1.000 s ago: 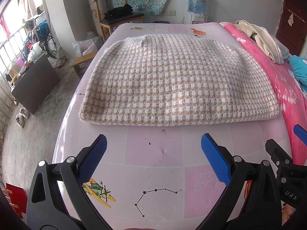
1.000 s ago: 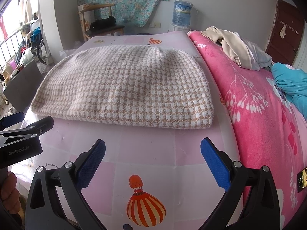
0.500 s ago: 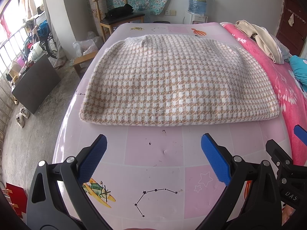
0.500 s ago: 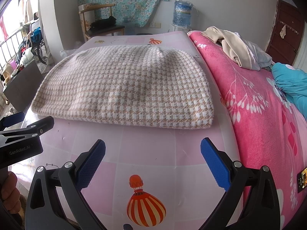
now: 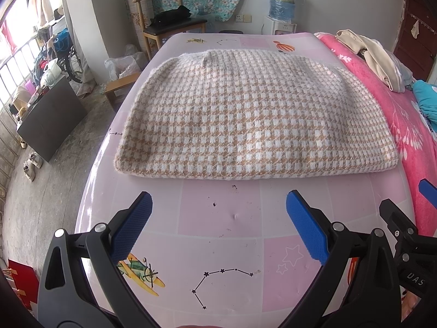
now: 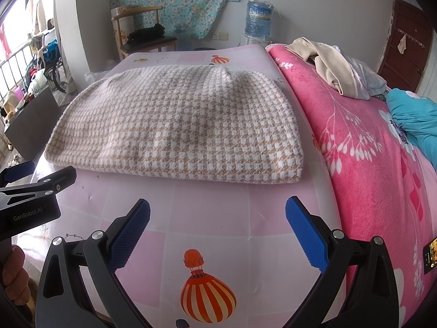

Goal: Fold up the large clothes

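"GenRobot.AI" in pale letters on the black body of the left gripper (image 6: 27,188), seen at the left edge of the right wrist view; "DAS" partly legible on the right gripper (image 5: 415,218) at the right edge of the left wrist view. Label on the blue water jug (image 6: 259,17) against the far wall too small to read. Folded flat into a thick rounded rectangle on the pink printed table cover (image 5: 218,218): a fuzzy tan-and-white houndstooth garment (image 5: 254,114), layers stacked, near edge running straight across, right edge close to the bright pink floral blanket (image 6: 368,150). Printed on the cover nearer the cameras: a striped hot-air balloon (image 6: 206,298), a small aeroplane (image 5: 142,270) and a dotted constellation (image 5: 221,278). Both grippers spread wide and holding nothing, blue ribbed pads (image 5: 132,225) well apart and hovering just short of the garment's near edge, not touching it; the same wide, empty stance in the right wrist view, pads (image 6: 306,235) over bare cover. Beige and pale clothes (image 6: 336,65) heaped on the blanket farther back, a wooden chair (image 5: 169,22) beyond the table.
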`<state>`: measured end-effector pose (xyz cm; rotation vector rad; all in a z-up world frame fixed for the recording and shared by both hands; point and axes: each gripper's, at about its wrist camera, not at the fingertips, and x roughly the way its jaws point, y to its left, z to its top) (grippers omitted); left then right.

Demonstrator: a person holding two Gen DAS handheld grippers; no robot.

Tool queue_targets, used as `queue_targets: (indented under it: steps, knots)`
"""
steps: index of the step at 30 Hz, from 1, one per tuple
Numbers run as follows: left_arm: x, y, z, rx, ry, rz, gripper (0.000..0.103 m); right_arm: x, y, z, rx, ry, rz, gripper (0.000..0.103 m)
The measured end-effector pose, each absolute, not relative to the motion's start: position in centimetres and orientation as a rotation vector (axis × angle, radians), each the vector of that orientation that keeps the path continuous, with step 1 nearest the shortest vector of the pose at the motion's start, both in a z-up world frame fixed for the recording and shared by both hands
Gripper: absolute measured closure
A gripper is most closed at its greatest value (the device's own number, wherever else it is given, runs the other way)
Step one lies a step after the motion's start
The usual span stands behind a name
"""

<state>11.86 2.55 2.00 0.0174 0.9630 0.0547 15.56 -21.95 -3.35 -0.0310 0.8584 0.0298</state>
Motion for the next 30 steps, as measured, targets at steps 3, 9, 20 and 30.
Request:
queue_targets:
  steps: [3,9,20,30]
  knots:
    - [11.86,2.55,1.98,0.017,0.964,0.054,0.008,15.54,-21.96,-3.34,-0.030,0.858,0.030,0.006]
    - [11.82,2.58,2.04,0.017,0.964,0.053,0.008,15.54,-21.81,-3.36,-0.030,0.859,0.030,0.006]
    - [11.76,2.50,1.99,0.012,0.965,0.053,0.008,15.45,-21.75,-3.40,-0.030,0.858,0.029,0.006]
    - [11.68,2.23,1.92,0.009,0.965,0.053,0.008,15.44,-21.75,-3.40,-0.030,0.858,0.028,0.006]
